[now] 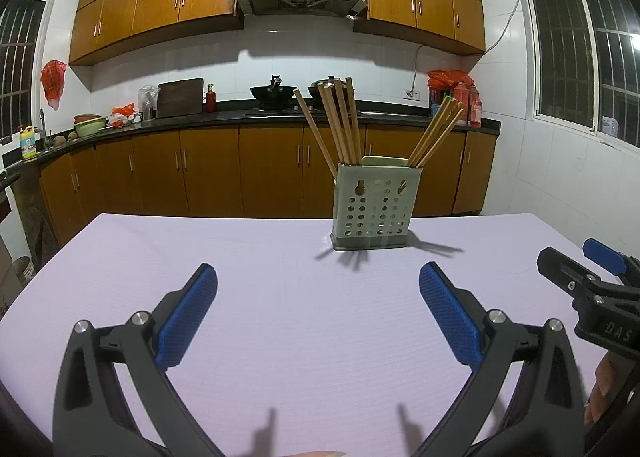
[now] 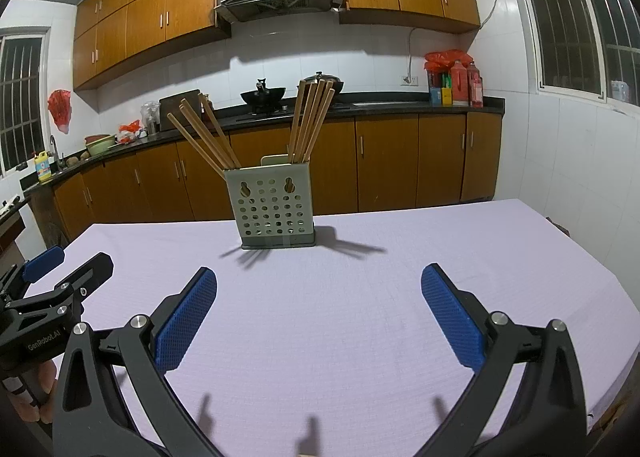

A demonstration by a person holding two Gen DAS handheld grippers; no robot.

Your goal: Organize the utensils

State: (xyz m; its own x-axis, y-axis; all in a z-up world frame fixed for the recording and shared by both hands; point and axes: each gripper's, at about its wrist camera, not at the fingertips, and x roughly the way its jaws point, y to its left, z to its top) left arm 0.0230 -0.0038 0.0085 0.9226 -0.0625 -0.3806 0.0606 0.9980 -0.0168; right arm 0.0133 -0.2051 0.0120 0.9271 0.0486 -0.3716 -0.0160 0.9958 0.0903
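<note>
A pale green perforated utensil holder (image 1: 375, 207) stands on the lilac tablecloth (image 1: 280, 297); it also shows in the right wrist view (image 2: 275, 209). Several wooden chopsticks stand in it in two bunches, a left bunch (image 1: 340, 125) and a right bunch (image 1: 438, 133), also seen in the right wrist view (image 2: 208, 135) (image 2: 311, 121). My left gripper (image 1: 318, 281) is open and empty, short of the holder. My right gripper (image 2: 319, 281) is open and empty too, beside the left one; it shows at the left wrist view's right edge (image 1: 588, 277).
A kitchen counter (image 1: 280, 117) with a wok, bottles and a cutting board runs behind the table. Brown cabinets stand below it. The table's right edge (image 2: 600, 277) and far edge lie near the holder. The left gripper's body shows at the right wrist view's left edge (image 2: 52, 289).
</note>
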